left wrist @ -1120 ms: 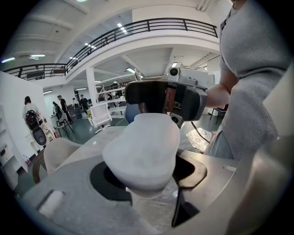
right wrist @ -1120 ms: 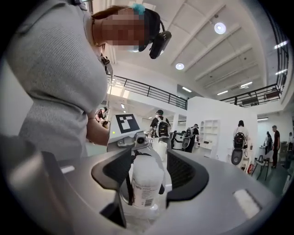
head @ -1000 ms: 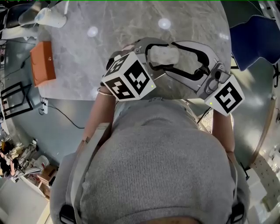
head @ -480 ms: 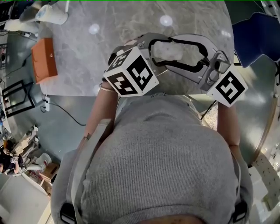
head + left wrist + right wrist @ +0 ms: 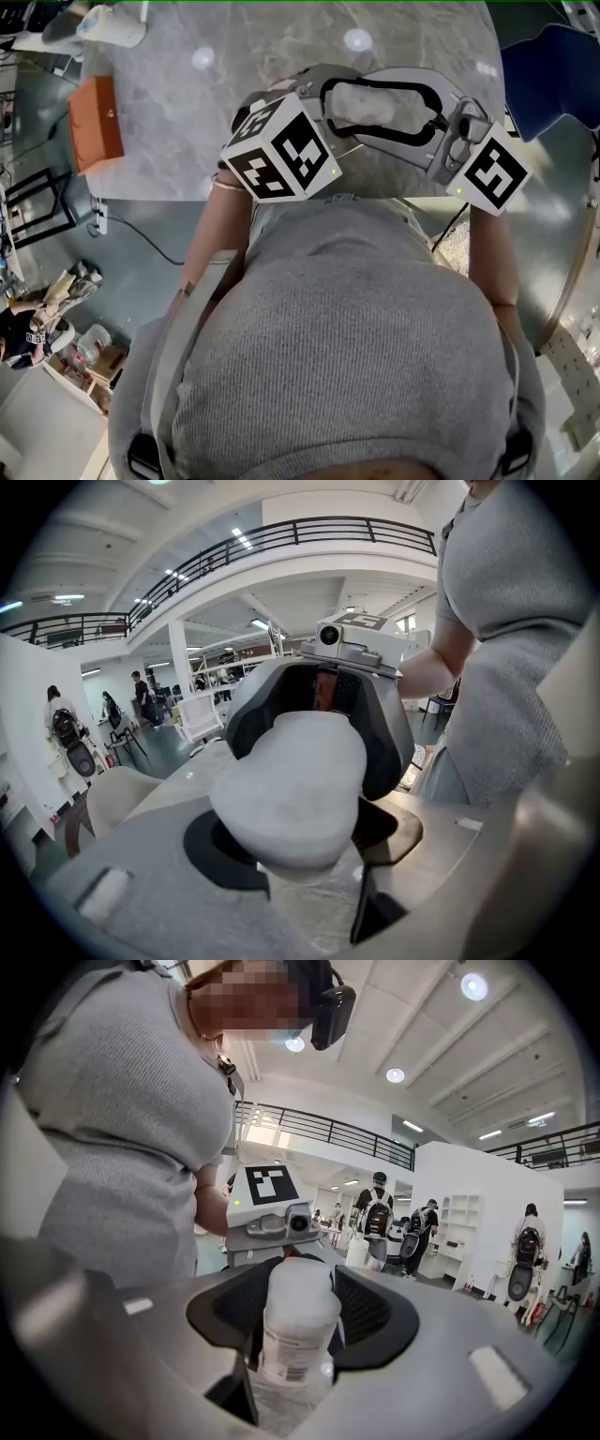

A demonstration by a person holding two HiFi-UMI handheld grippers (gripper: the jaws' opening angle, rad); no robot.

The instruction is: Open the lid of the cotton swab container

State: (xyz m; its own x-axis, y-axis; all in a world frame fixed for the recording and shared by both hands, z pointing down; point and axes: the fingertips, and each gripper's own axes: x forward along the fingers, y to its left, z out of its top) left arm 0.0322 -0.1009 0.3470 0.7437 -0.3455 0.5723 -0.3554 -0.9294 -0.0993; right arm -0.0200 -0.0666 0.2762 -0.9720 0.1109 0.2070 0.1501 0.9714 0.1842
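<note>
Cotton swab container [image 5: 375, 101], a frosted white plastic tub with a printed label on its side, is lying lengthwise between the two claws. These are facing each other just in front of the person's grey knitted top [image 5: 347, 356] and over the near edge of the grey marble worktop [image 5: 234, 56]. The left claw [image 5: 305, 832] is reaching in from the left with its jaws standing wide. Its black pads are pressing on either side of the tub's broad rounded end, which is filling most of the left gripper view. The right claw [image 5: 302, 1314] is meeting it from the opposite side, and its ribbed black pads are sitting snugly against the narrower labelled end. The container is therefore being gripped by both claws at once. Whether the lid is lifting away from the body I cannot tell. An orange rectangular box [image 5: 94, 127] is sitting on the far left part of the worktop, well apart from the claws.
</note>
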